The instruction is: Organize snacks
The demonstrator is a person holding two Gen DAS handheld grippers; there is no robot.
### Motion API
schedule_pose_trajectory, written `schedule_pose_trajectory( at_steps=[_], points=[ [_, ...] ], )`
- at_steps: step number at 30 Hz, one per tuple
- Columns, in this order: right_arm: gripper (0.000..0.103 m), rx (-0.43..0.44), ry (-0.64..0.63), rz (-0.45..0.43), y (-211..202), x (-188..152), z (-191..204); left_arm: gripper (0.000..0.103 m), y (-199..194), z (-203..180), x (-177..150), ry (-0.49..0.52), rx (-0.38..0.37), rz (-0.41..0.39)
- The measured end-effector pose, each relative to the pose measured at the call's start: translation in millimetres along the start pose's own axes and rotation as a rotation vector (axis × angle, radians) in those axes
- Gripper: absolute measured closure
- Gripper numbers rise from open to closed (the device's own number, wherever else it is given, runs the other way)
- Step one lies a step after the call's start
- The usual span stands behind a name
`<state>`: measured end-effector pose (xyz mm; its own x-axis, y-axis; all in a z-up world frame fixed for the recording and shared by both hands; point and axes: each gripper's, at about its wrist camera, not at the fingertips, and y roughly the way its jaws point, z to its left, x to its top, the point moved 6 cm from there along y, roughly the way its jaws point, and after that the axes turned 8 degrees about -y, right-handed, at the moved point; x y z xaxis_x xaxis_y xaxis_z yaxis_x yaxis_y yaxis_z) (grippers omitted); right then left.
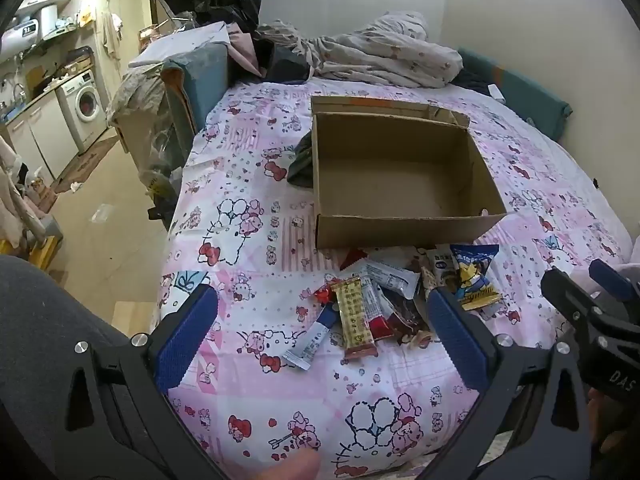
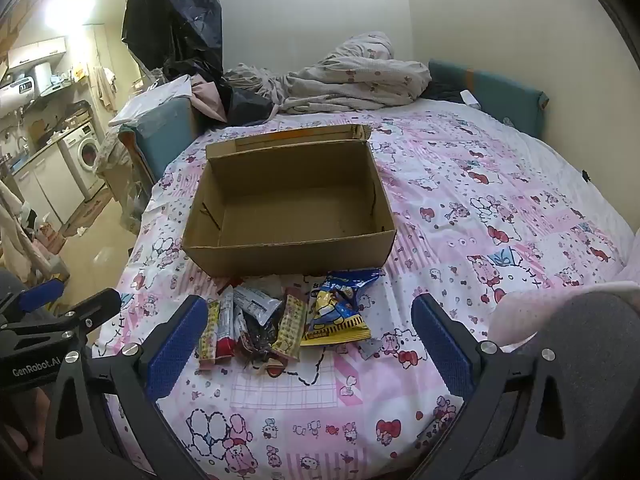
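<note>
Cardboard box sits empty behind one snack pile; overlapping wrappers defy counting. Two grippers, left and right, hover, jaws spread.

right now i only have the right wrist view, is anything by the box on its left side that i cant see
Observer: Yes, a dark bundle lies beside the left outer wall of the cardboard box.
Operator: any snack hidden behind my left finger
Observer: A white and blue sachet lies at the pile's left edge, next to the yellow bar.
Operator: are the left fingers open
Observer: The left gripper is open and holds nothing.
</note>
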<state>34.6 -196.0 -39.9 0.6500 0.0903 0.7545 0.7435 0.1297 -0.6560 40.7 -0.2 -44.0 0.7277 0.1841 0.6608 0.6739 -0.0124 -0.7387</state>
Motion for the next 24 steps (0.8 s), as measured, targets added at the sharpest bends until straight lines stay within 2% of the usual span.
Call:
schedule_pose_trajectory(
  at_steps=[2, 4, 24],
  points=[
    [0.000, 0.001, 0.000, -0.004, -0.2, 0.2, -0.9, 0.000, 1.6, 0.5, 0.9, -0.005, -0.015, 0.005],
    [0.000, 0.001, 0.003, -0.004, -0.5, 0.3, -1.9, 0.000, -3.8, -1.7, 2.1, 0.004, -0.006, -0.031],
    [0.000, 0.009, 0.018, -0.005, -1.8, 1.2, -2.5, 0.000, -3.7, -0.5, 4.8, 0.006, -0.005, -0.024]
  ],
)
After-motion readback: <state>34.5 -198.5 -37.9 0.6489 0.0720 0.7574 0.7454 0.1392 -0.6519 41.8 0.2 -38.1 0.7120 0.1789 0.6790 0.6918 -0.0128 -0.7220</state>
